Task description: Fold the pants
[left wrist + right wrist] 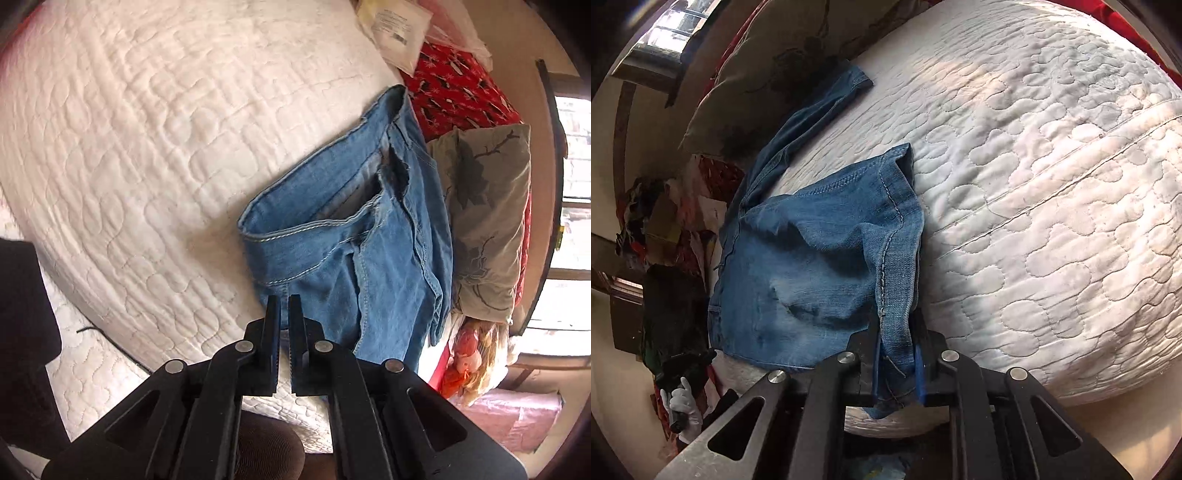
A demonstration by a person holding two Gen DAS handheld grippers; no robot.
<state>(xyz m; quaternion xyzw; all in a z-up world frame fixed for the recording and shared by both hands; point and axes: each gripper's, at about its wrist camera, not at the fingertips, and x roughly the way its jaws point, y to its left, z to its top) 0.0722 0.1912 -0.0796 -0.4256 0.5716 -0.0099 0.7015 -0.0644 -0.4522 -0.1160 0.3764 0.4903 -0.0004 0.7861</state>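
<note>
Blue denim pants [354, 236] lie crumpled at the right edge of a white quilted mattress [147, 147], waistband open toward the middle of the bed. My left gripper [283, 301] hovers just in front of the waistband's near corner, jaws nearly closed with a narrow gap and nothing between them. In the right wrist view the pants [812, 258] lie on the mattress [1052, 184], one leg trailing away toward the pillow. My right gripper [897, 332] is shut on a fold of the denim along a seamed edge.
A grey flower-print pillow [487, 221] and a red patterned cloth [458, 92] lie beside the pants, with plastic packets [399, 29] beyond. Clutter and a doll [469, 362] sit past the bed edge. A window [665, 33] and piled clothes [665, 295] are left.
</note>
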